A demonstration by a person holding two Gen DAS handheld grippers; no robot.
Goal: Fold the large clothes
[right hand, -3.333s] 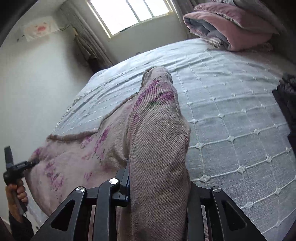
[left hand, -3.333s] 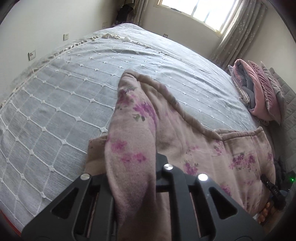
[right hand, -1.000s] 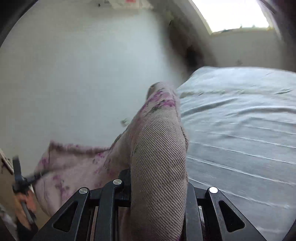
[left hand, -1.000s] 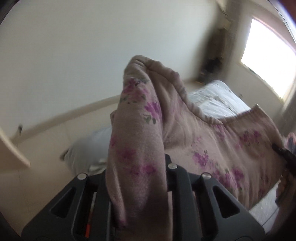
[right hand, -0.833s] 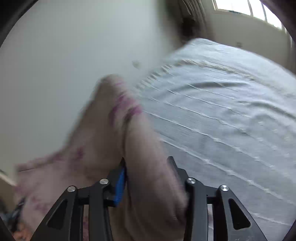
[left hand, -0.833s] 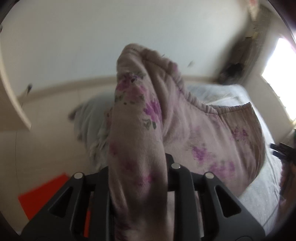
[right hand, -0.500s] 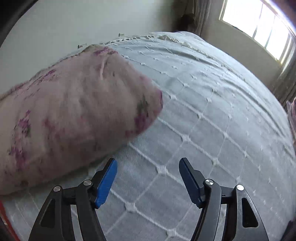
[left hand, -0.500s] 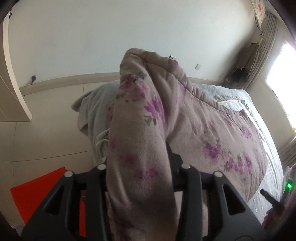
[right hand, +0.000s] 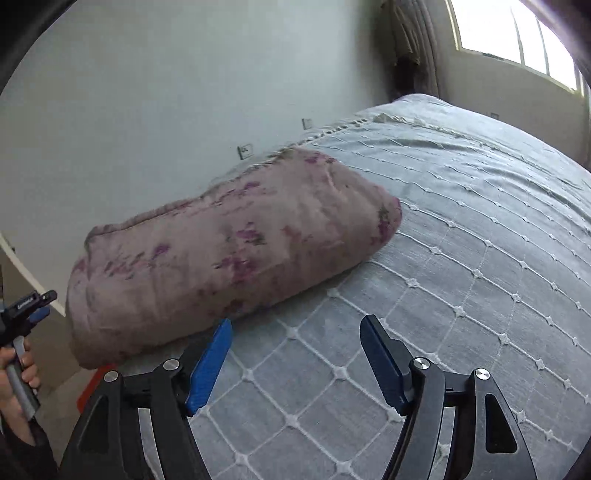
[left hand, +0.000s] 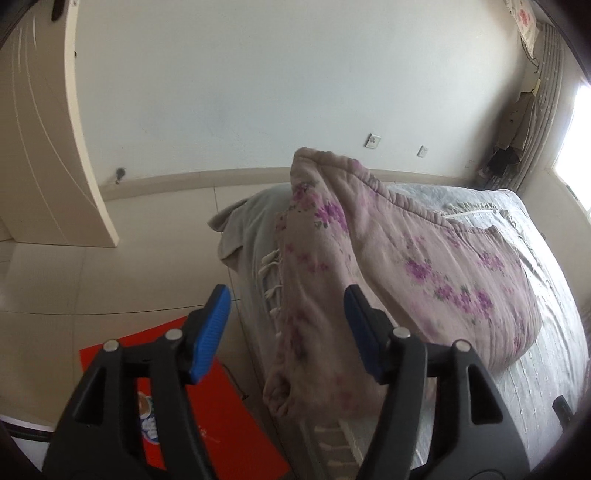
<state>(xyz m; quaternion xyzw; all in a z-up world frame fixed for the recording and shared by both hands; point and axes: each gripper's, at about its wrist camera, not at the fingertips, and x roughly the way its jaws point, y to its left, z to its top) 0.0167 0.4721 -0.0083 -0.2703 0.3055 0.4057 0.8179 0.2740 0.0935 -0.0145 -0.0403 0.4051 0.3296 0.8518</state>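
Observation:
The pink garment with purple flowers (left hand: 424,266) lies in a puffed heap at the bed's corner, one end drooping over the bed edge. It also shows in the right wrist view (right hand: 229,243), resting on the quilt. My left gripper (left hand: 288,325) is open, its blue pads either side of the drooping end, not gripping it. My right gripper (right hand: 295,358) is open and empty just in front of the garment above the quilt. The left gripper also shows at the left edge of the right wrist view (right hand: 27,306), held in a hand.
The grey quilted bed cover (right hand: 480,258) stretches right and back toward the window (right hand: 517,33). A red mat (left hand: 207,406) lies on the tiled floor below the bed corner. A white cabinet (left hand: 48,147) stands at left by the wall.
Both grippers held the garment and swung it up and over to the bed's corner. The right gripper let go half a second ago; the left has now opened and the garment has dropped.

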